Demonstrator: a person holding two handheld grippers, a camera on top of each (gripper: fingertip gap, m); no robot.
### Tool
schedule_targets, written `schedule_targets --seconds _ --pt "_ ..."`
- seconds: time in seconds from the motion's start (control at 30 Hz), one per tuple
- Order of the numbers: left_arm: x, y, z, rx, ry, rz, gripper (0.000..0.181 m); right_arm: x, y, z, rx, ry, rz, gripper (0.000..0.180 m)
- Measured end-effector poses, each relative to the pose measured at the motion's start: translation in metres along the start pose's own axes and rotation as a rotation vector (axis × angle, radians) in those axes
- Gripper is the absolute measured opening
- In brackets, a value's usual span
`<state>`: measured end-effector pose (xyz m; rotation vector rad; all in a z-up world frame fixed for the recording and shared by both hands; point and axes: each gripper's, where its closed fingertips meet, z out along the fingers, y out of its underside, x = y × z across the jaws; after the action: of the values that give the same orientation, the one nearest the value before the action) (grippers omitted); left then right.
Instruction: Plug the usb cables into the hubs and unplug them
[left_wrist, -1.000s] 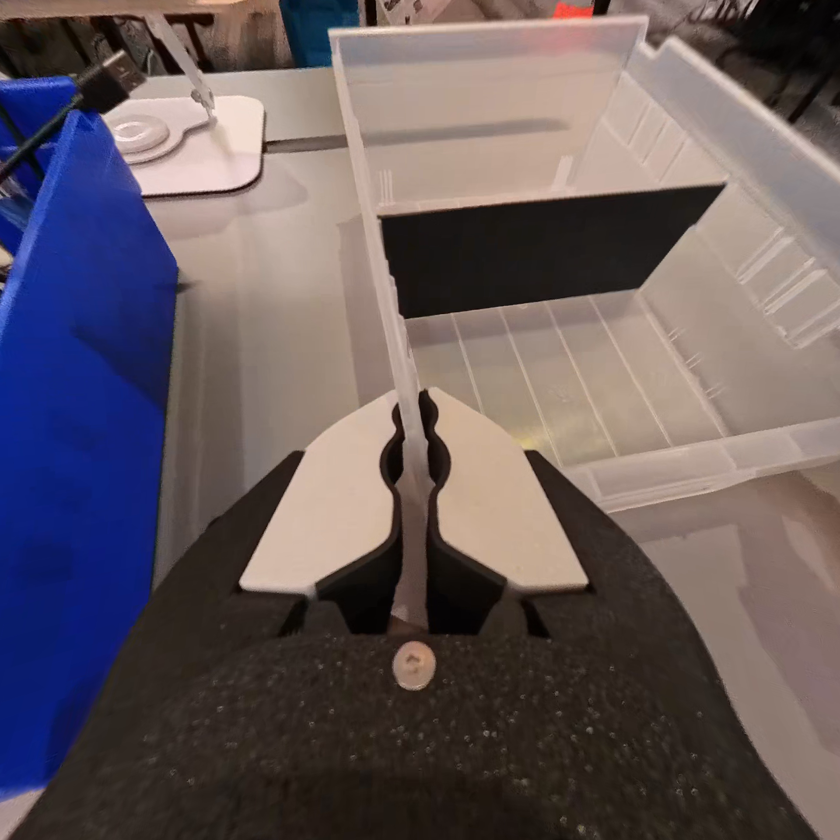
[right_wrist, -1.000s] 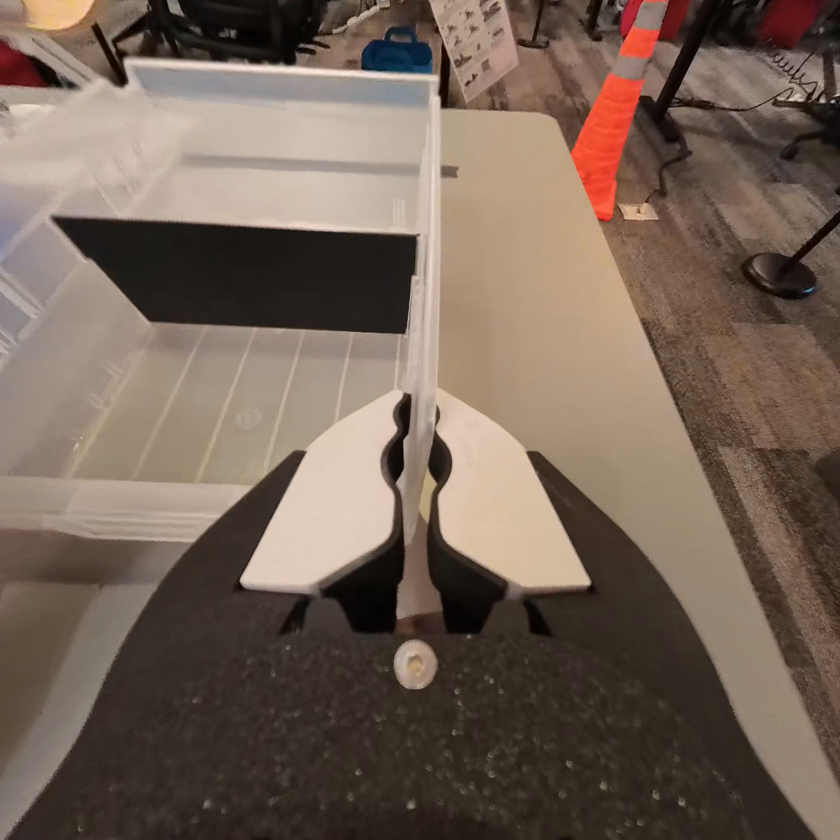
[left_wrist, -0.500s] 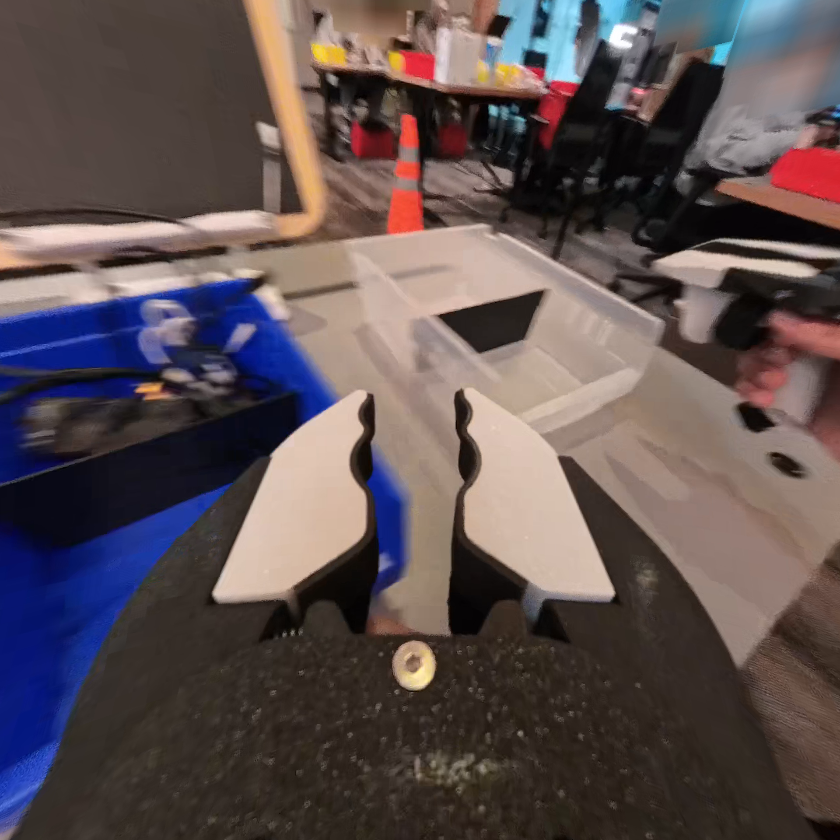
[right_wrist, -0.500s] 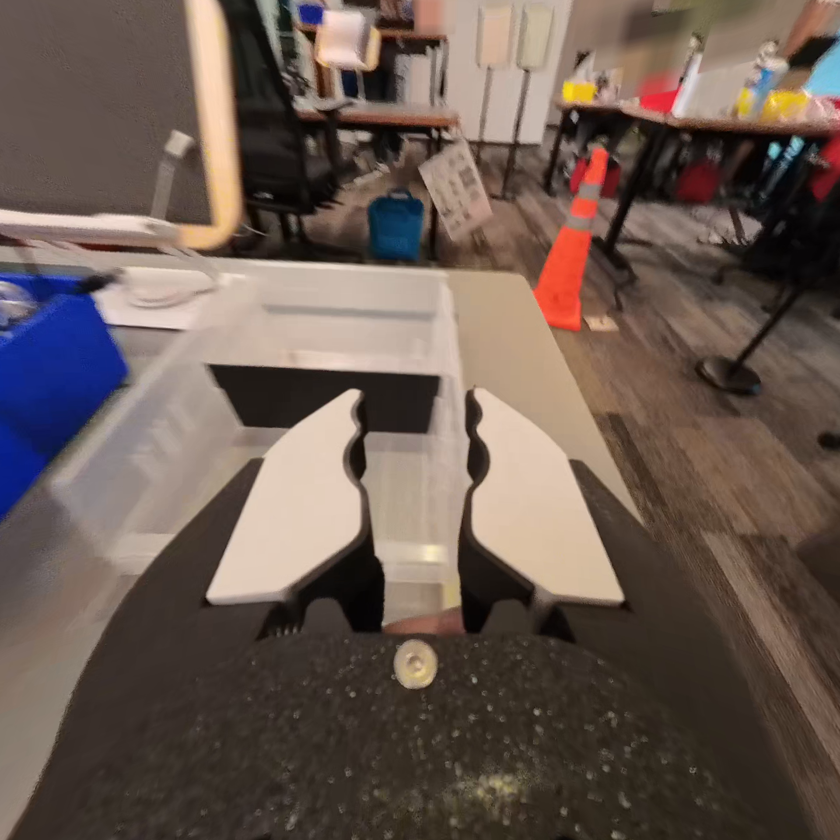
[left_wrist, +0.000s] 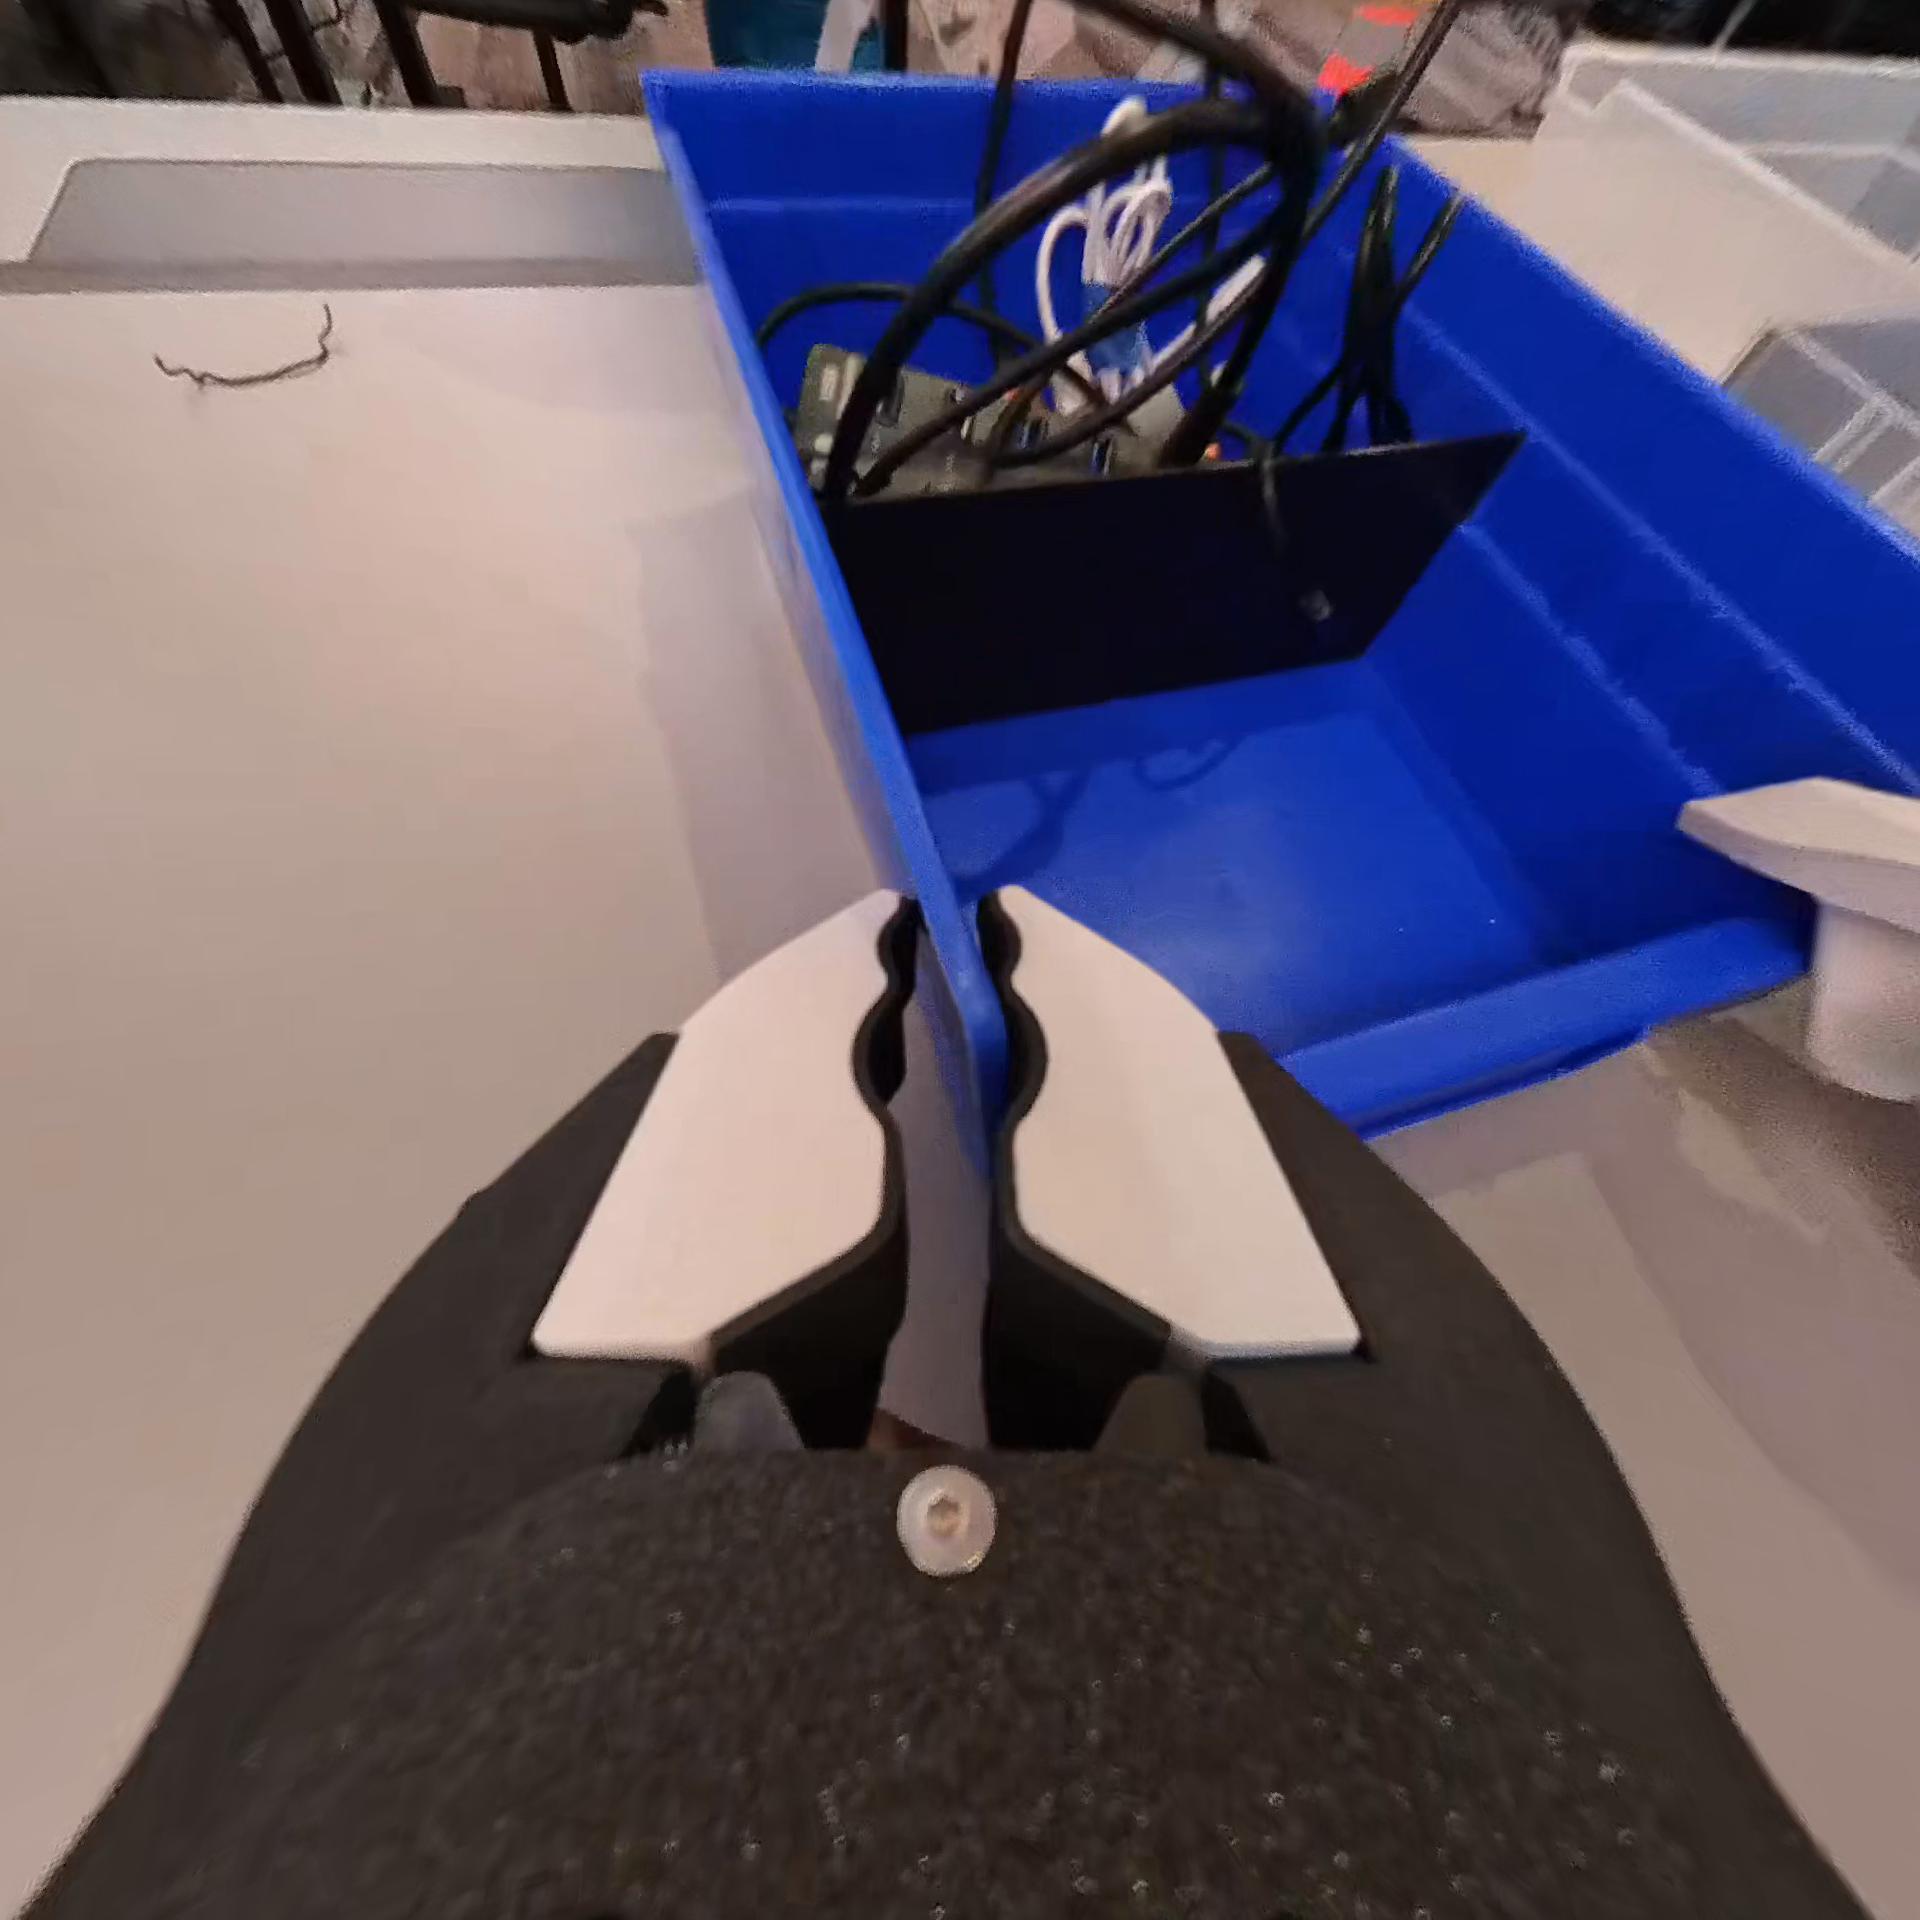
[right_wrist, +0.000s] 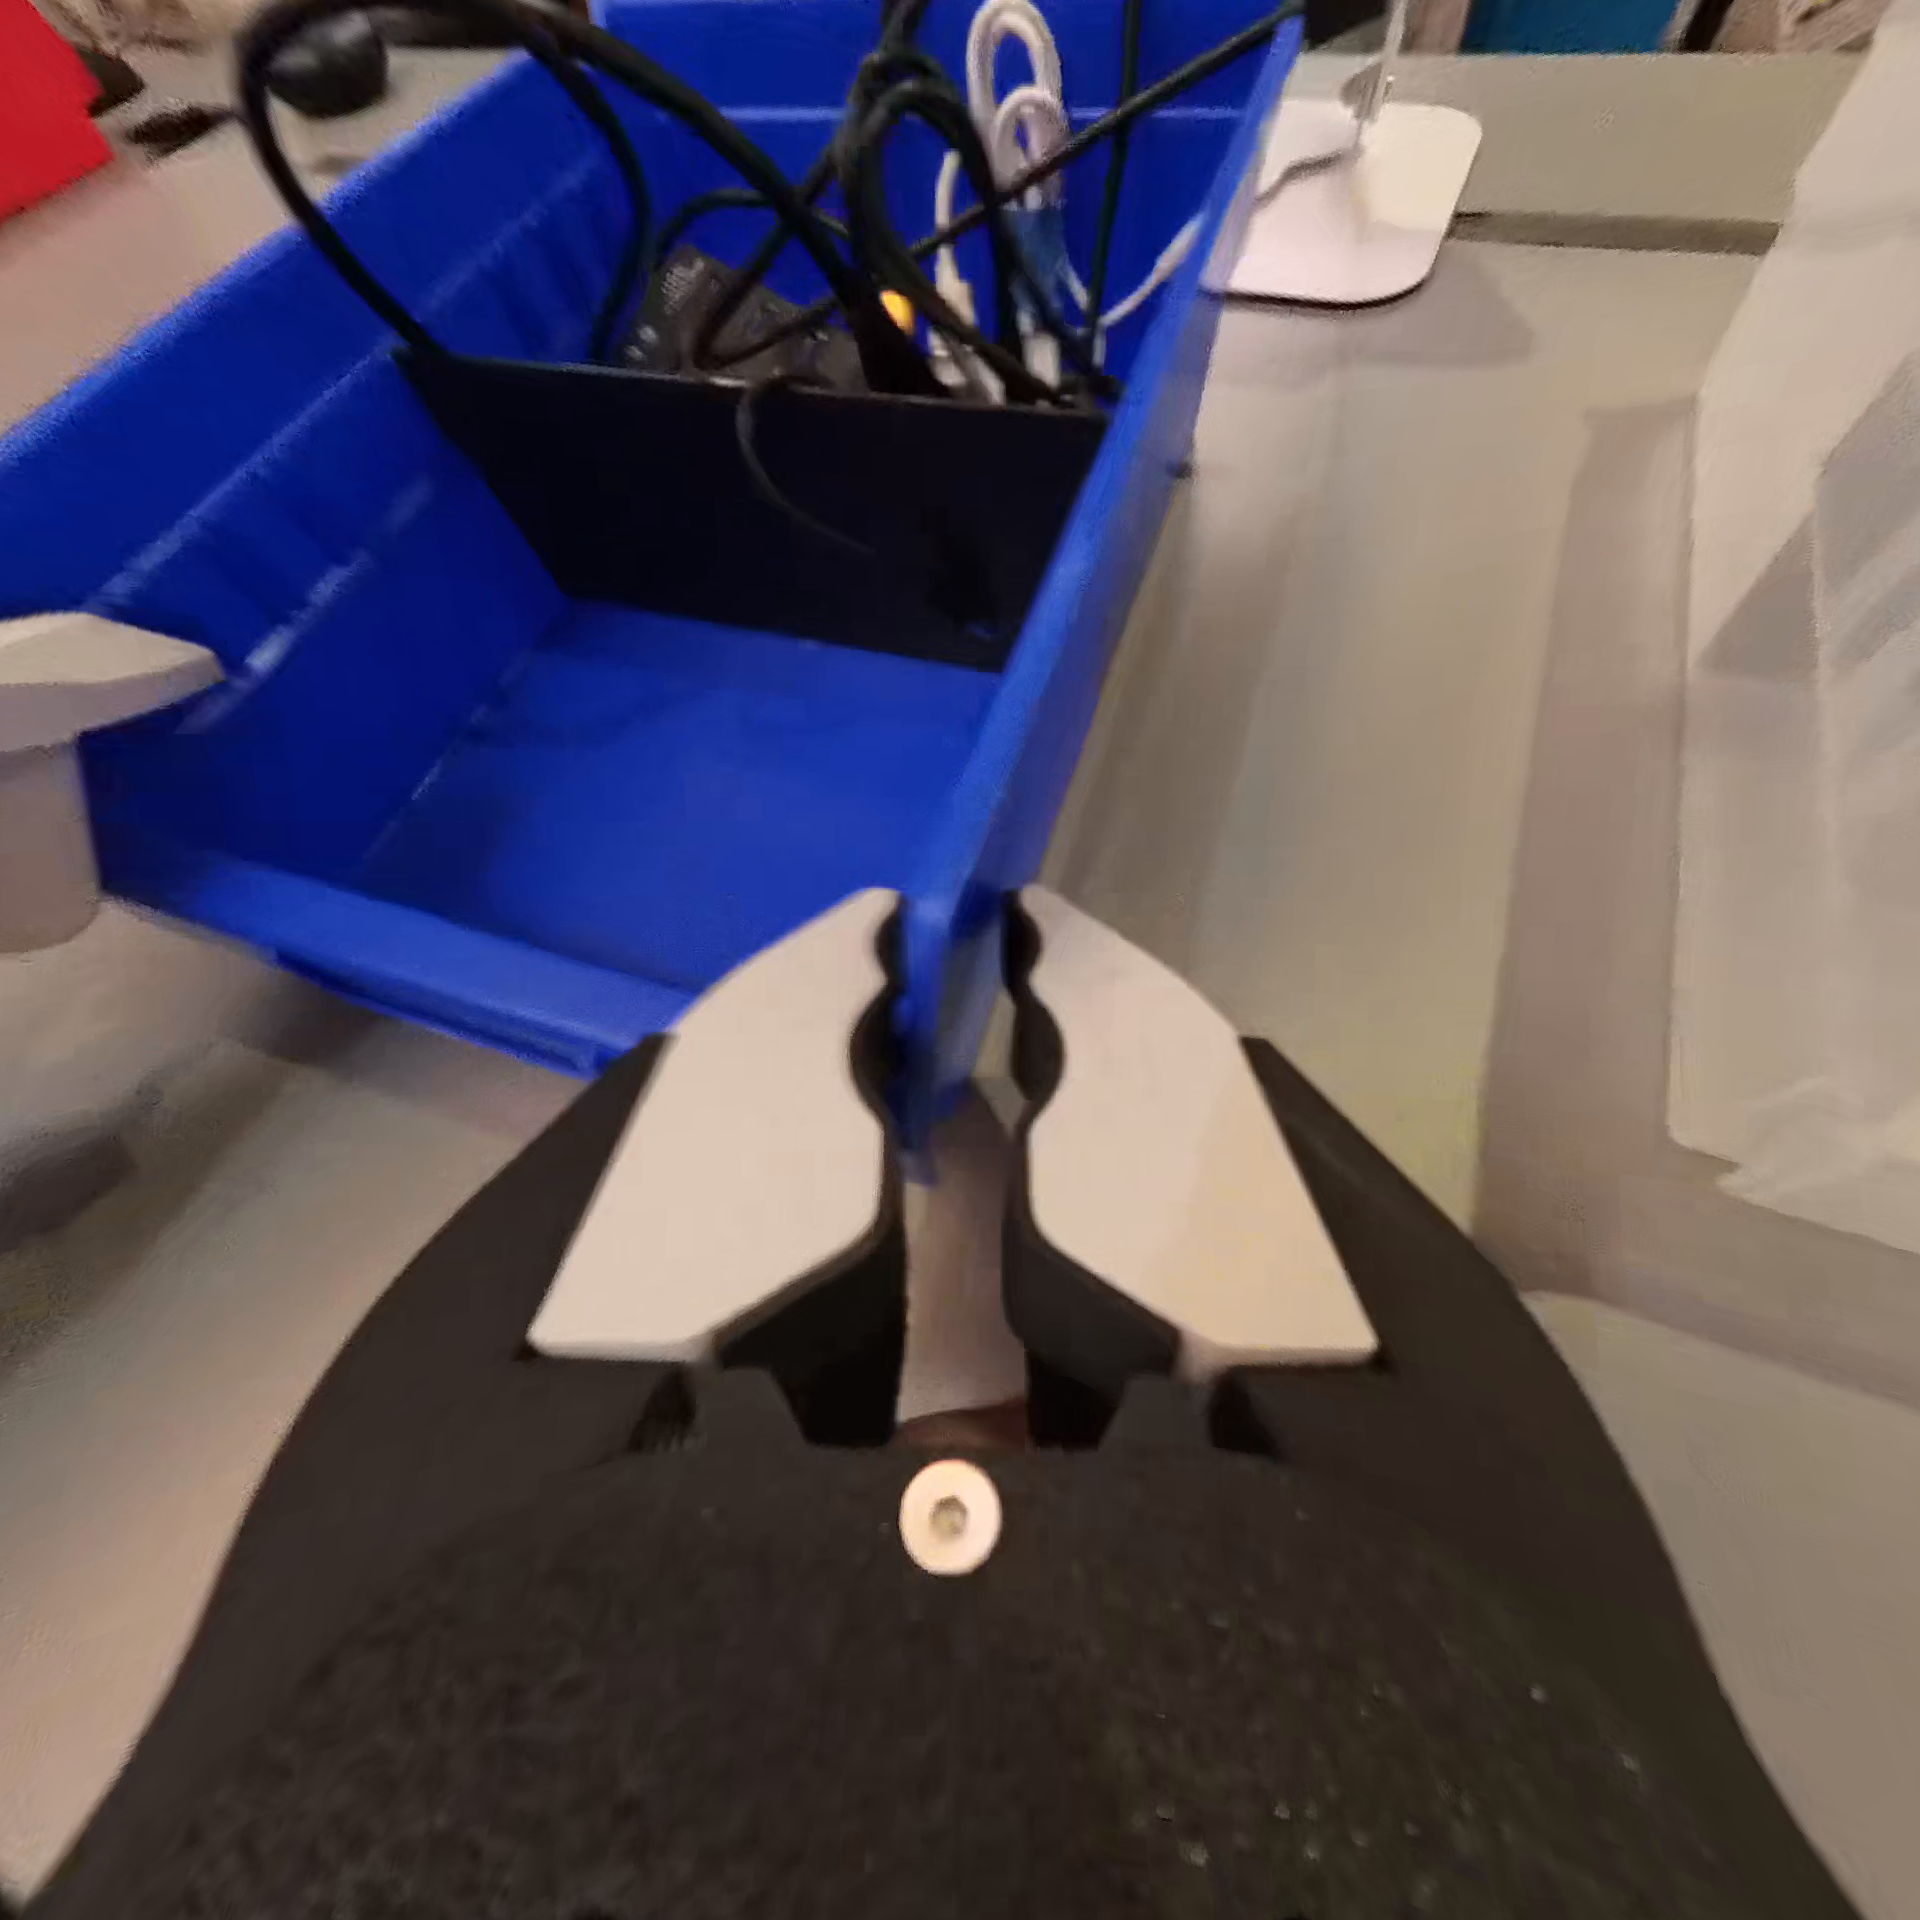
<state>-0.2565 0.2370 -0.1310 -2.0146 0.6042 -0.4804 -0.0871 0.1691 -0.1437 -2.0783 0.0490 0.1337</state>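
Now the left gripper (left_wrist: 951, 920) is pinching the near end of the blue bin's (left_wrist: 1247, 862) left side wall, fingers pressed against either face of the plastic. Across the bin, the right gripper (right_wrist: 951, 914) does the same on the right side wall, its fingers closed on the blue edge; that view is a little blurred. Each gripper's white fingertip shows at the far edge of the other's view.

The bin sits on the grey table (left_wrist: 364, 727), split by a dark divider (left_wrist: 1143, 582). The front compartment is bare blue floor. Behind the divider lies the tangle: black usb cables (left_wrist: 1039, 312) looping up over the rim, a coiled white cable (left_wrist: 1101, 239), and dark hubs (left_wrist: 894, 416) beneath them. Whether any plug is seated in a hub, I cannot tell.

To the right stands a clear plastic bin (left_wrist: 1766, 208), and a white stand base (right_wrist: 1351, 197) rests behind the blue bin's right wall.
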Motion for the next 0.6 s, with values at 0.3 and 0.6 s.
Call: schedule_targets --seconds 0.3,0.6 --pt "-0.087 -0.019 -0.040 0.032 -0.167 0.046 0.002 -0.076 -0.027 0.013 0.097 0.241 -0.032 0.003" --pt "-0.222 -0.001 -0.056 -0.031 -0.247 0.013 0.002 -0.193 -0.035 0.091 0.048 0.173 -0.110 0.004"
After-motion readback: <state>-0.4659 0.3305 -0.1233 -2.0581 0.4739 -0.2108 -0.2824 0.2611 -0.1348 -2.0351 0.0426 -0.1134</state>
